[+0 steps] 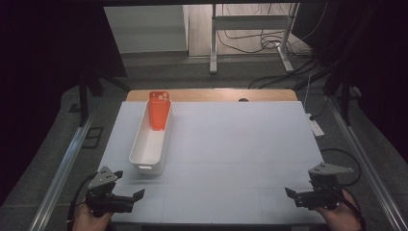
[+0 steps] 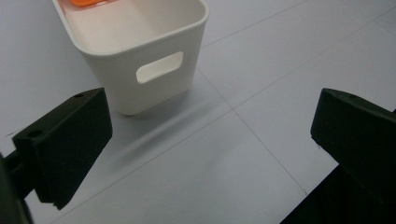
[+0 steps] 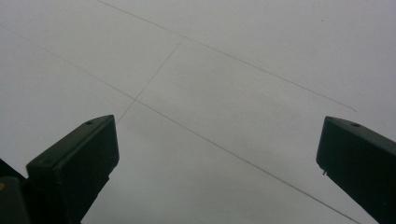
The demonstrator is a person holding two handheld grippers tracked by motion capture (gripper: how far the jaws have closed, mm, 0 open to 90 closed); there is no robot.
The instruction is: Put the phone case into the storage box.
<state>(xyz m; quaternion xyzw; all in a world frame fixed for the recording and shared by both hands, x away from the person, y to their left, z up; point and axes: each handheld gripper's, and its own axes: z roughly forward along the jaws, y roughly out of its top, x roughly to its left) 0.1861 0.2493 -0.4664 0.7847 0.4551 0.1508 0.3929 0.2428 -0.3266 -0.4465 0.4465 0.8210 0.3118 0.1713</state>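
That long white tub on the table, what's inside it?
The white tub holds an orange phone case leaning at its far end. The rest of its floor looks bare; the spot under the case is hidden.

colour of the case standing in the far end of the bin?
Orange-red. The case leans in the white bin; it shows best in the high view.
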